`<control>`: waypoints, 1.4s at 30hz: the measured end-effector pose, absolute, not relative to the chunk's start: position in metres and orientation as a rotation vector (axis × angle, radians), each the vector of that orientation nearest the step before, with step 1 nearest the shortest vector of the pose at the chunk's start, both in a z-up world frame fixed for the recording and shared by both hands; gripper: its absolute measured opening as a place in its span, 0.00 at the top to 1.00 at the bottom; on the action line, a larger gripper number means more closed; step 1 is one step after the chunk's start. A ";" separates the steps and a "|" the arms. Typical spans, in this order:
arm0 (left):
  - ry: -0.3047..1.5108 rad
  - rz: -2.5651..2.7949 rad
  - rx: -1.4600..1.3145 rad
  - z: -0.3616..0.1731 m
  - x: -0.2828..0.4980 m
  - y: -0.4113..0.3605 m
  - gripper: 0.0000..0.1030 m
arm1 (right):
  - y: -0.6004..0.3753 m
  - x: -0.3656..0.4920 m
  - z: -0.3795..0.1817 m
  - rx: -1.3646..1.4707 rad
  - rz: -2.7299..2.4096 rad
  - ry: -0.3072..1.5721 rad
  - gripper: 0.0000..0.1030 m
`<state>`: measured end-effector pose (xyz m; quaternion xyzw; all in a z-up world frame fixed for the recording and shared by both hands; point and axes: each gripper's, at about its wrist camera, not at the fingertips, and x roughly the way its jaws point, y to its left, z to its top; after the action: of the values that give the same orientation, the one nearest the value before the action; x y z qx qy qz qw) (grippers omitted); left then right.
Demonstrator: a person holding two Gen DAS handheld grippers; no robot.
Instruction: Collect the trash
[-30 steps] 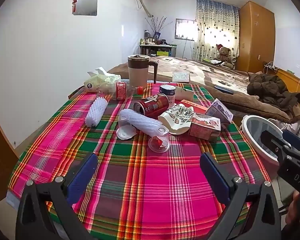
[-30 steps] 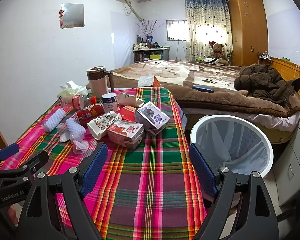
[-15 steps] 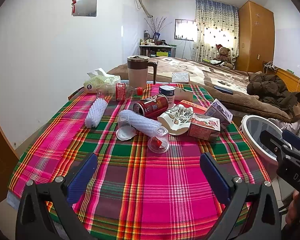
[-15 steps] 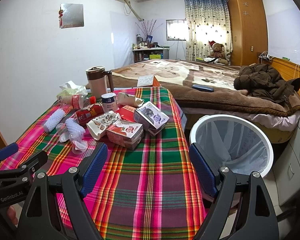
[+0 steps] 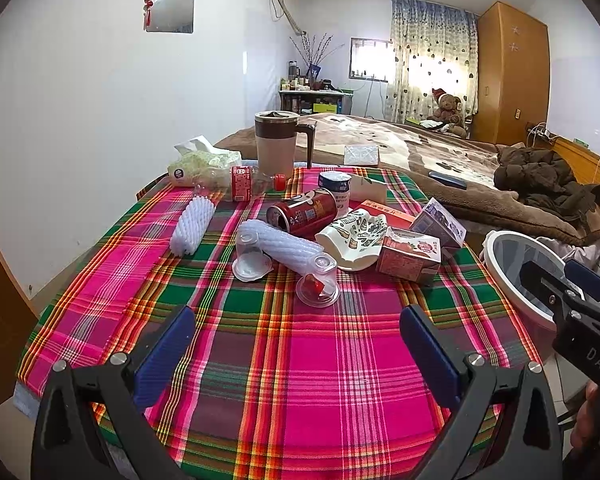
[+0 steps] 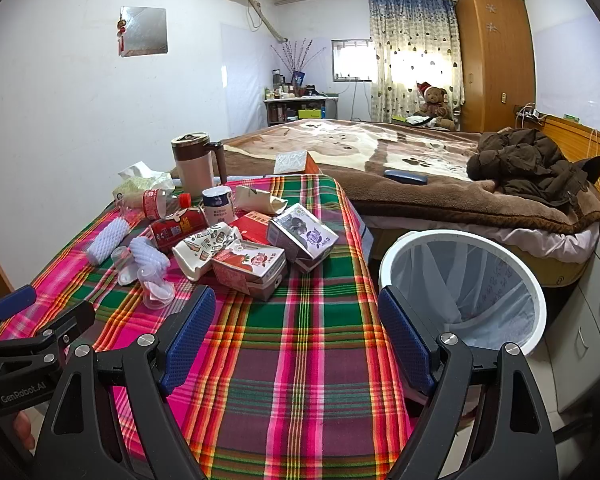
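Through the left wrist camera, my left gripper (image 5: 298,344) hangs wide open and empty over the near edge of the table (image 5: 340,380). Nothing looks collected yet, I judge. All the trash sits toward the far half: a red can (image 5: 303,213) on its side, two white foam sleeves (image 5: 192,225), clear plastic cups (image 5: 318,284), a crumpled paper cup (image 5: 354,238) and small cartons (image 5: 410,254). A lidded jug (image 5: 278,144) stands at the far edge.

Through the right wrist camera, my right gripper (image 6: 296,332) is likewise spread wide, holding nothing. The white bin (image 6: 466,280), lined and apparently empty, stands on the floor just off the table's right edge. The plaid cloth is bright; a bed (image 6: 380,160) lies beyond in a bedroom.
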<state>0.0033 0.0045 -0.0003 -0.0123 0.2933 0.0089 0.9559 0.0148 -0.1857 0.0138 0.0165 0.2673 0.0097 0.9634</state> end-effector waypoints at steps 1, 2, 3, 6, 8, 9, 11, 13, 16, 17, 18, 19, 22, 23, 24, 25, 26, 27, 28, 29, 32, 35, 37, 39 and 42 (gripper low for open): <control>0.595 0.019 -0.024 0.000 0.003 0.004 0.00 | -0.185 0.014 0.014 0.033 0.018 0.540 0.17; 0.594 0.018 -0.025 -0.001 0.003 0.004 0.00 | -0.185 0.014 0.014 0.032 0.018 0.540 0.17; 0.595 0.018 -0.025 -0.001 0.003 0.004 0.00 | -0.185 0.014 0.014 0.032 0.019 0.540 0.17; 0.595 0.019 -0.025 0.000 0.004 0.004 0.00 | -0.185 0.014 0.014 0.033 0.019 0.540 0.17; 0.594 0.021 -0.024 0.000 0.003 0.004 0.00 | -0.185 0.014 0.014 0.032 0.017 0.542 0.17; 0.593 0.021 -0.025 0.000 0.004 0.004 0.00 | -0.185 0.014 0.014 0.033 0.019 0.541 0.17; 0.593 0.022 -0.027 0.000 0.003 0.005 0.00 | -0.185 0.014 0.014 0.032 0.019 0.541 0.17; 0.593 0.021 -0.026 -0.001 0.003 0.004 0.00 | -0.185 0.014 0.014 0.032 0.019 0.542 0.17; 0.593 0.020 -0.027 -0.001 0.003 0.005 0.00 | -0.185 0.014 0.014 0.031 0.018 0.542 0.17; 0.594 0.022 -0.026 -0.001 0.002 0.005 0.00 | -0.185 0.014 0.014 0.031 0.019 0.543 0.17; 0.593 0.022 -0.026 -0.001 0.002 0.005 0.00 | -0.185 0.014 0.014 0.032 0.019 0.542 0.17; 0.592 0.022 -0.026 -0.001 0.002 0.005 0.00 | -0.185 0.014 0.014 0.031 0.019 0.542 0.17; 0.593 0.022 -0.026 -0.001 0.002 0.005 0.00 | -0.185 0.014 0.014 0.031 0.019 0.543 0.17; 0.594 0.022 -0.027 -0.001 0.002 0.005 0.00 | -0.185 0.014 0.014 0.031 0.020 0.543 0.17; 0.593 0.023 -0.027 -0.001 0.002 0.005 0.00 | -0.185 0.014 0.014 0.030 0.020 0.544 0.17; 0.593 0.023 -0.028 -0.001 0.002 0.005 0.00 | -0.185 0.014 0.014 0.030 0.019 0.544 0.17; 0.594 0.022 -0.028 -0.001 0.003 0.005 0.00 | -0.185 0.014 0.014 0.030 0.020 0.544 0.17; 0.596 0.023 -0.029 -0.001 0.003 0.006 0.00 | -0.185 0.014 0.014 0.030 0.019 0.544 0.17; 0.596 0.023 -0.030 -0.001 0.003 0.006 0.00 | -0.185 0.014 0.014 0.030 0.019 0.544 0.17; 0.598 0.023 -0.031 -0.001 0.004 0.007 0.00 | -0.185 0.014 0.014 0.030 0.019 0.544 0.17; 0.600 0.023 -0.032 -0.002 0.005 0.008 0.00 | -0.185 0.014 0.013 0.030 0.018 0.544 0.17; 0.606 0.023 -0.033 -0.003 0.008 0.010 0.00 | -0.185 0.014 0.013 0.028 0.020 0.545 0.17; 0.609 0.025 -0.033 -0.005 0.010 0.011 0.00 | -0.185 0.016 0.013 0.028 0.018 0.548 0.17; 0.613 0.028 -0.036 -0.006 0.012 0.013 0.00 | -0.186 0.017 0.012 0.026 0.018 0.554 0.17; 0.620 0.032 -0.042 -0.007 0.015 0.017 0.00 | -0.186 0.023 0.011 0.021 0.020 0.560 0.17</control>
<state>0.0151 0.0170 -0.0073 -0.0207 0.3049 0.0156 0.9520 0.0230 -0.1855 0.0112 0.0105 0.2765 0.0101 0.9609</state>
